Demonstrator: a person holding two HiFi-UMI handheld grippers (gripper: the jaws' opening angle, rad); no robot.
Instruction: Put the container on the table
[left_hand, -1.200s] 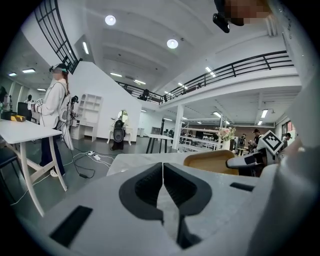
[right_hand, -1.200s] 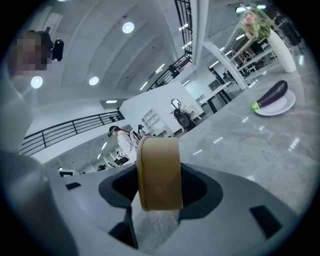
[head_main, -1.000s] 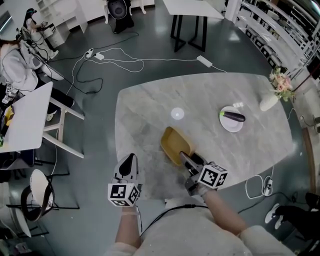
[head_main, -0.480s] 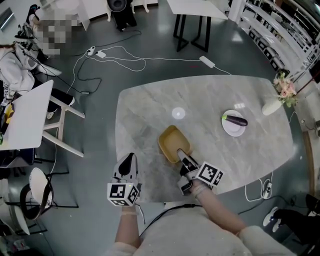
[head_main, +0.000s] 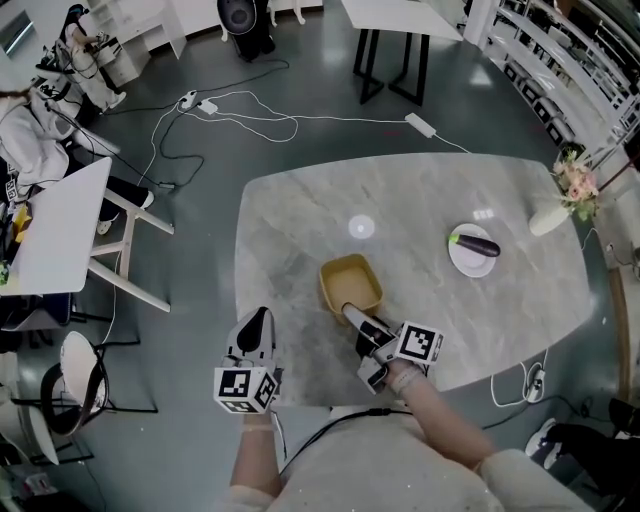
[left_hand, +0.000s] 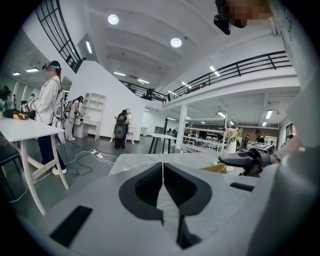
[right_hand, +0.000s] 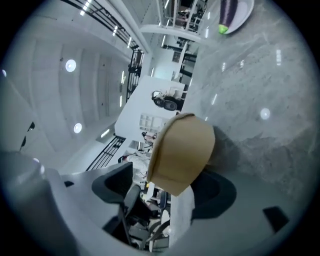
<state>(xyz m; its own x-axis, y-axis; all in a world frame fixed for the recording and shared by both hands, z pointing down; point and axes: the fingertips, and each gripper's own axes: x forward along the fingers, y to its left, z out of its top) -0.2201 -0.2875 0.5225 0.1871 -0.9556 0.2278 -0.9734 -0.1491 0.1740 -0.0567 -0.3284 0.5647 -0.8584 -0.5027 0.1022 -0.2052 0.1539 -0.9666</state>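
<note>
On the table (head_main: 300, 220), the empty tan container (head_main: 350, 283) lies between the opening jaws of the right claw (right_hand: 172, 180).

Desk: grey marble top (head_main: 300, 215) with rounded corners.
Near the front edge: a tan, squarish container (head_main: 350, 285), open side up, resting on the marble.
Right side: a white plate (head_main: 455, 258) carrying a dark eggplant (head_main: 477, 243), well apart from the container.
Far right edge: a white vase (head_main: 547, 221) of pale flowers.

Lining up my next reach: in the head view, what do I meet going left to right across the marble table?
left tool → container → plate with eggplant → vase of flowers
</note>
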